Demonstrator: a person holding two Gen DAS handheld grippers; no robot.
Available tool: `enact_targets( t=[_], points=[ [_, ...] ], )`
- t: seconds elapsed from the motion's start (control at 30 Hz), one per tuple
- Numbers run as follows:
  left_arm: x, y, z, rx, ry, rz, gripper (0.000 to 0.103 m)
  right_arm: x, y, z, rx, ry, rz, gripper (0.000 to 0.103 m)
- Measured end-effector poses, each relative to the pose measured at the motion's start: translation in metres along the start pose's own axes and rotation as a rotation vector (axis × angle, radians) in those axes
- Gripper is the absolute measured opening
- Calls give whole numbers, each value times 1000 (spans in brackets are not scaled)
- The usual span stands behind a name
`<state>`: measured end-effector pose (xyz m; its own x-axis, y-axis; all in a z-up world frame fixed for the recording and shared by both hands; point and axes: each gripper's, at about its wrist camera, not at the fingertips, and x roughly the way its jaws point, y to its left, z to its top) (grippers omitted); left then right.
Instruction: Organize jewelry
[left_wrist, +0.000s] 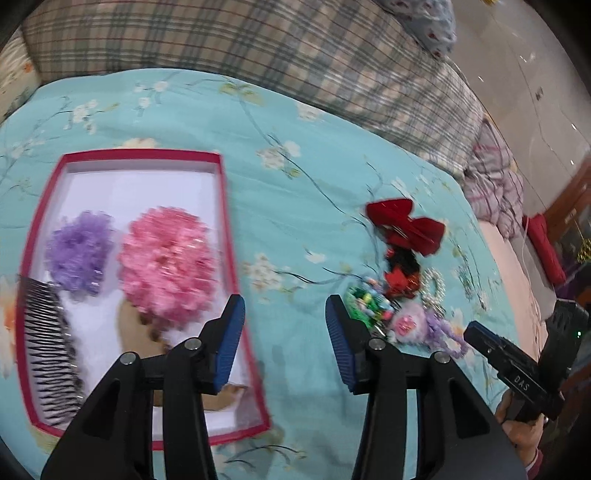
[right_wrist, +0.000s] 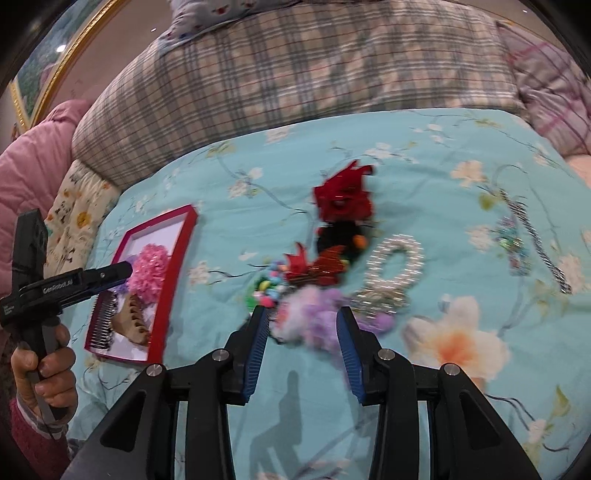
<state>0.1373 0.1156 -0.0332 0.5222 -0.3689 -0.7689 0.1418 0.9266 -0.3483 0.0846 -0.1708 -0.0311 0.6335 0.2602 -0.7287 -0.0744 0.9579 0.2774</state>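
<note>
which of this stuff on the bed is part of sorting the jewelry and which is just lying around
Job: red box; pink scrunchie, purple scrunchie and comb inside it; red bow, pearl hair clip, fluffy purple clip still loose.

Lying about: plaid quilt, pink jacket.

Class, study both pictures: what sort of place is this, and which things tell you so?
Most likely a bedroom at home. The work surface is a bed with a floral quilt, a folded plaid blanket lies behind it, and a framed picture stands by the wall.

Left claw (left_wrist: 285, 314) jaws spread, empty; right claw (right_wrist: 303, 325) jaws spread, empty.
</note>
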Motion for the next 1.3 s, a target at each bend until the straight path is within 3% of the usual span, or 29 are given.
enact_targets(
  t=[0.27, 0.4, 0.6, 0.67, 0.7, 0.73, 0.83, 1.07, 1.13, 1.2, 1.23, 1.3],
  points=[
    [21, -42, 6, 54, 41, -48, 44, -5, -24, -14, 14, 15, -44, 40],
    [32, -65, 17, 78, 46, -68, 55, 2, -30, -20, 30, 42, -25, 40],
    [59, -103, 38, 130, 69, -103, 57, 13, -28, -22, 32, 62, 34, 40],
    [71, -116, 45, 148, 86, -121, 60, 20, -33, -23, 47, 80, 40, 36],
    [75, -122, 47, 156, 90, -123, 60, 22, -36, -24, 52, 89, 38, 15],
    [82, -130, 49, 169, 96, -129, 60, 23, -39, -25, 55, 94, 36, 5],
    [98, -148, 55, 198, 110, -130, 65, 18, -51, -26, 74, 82, 29, 5],
    [136, -171, 67, 211, 118, -102, 65, 1, -75, -20, 103, 37, 7, 5],
    [147, -172, 70, 209, 120, -92, 60, -1, -80, -19, 110, 33, 0, 5],
    [154, -173, 73, 205, 130, -106, 31, -2, -84, -18, 115, 31, 1, 5],
    [157, -173, 75, 203, 133, -110, 25, -3, -86, -18, 117, 32, 2, 5],
    [158, -173, 76, 210, 125, -110, 3, -4, -88, -17, 120, 29, 0, 5]
  ],
)
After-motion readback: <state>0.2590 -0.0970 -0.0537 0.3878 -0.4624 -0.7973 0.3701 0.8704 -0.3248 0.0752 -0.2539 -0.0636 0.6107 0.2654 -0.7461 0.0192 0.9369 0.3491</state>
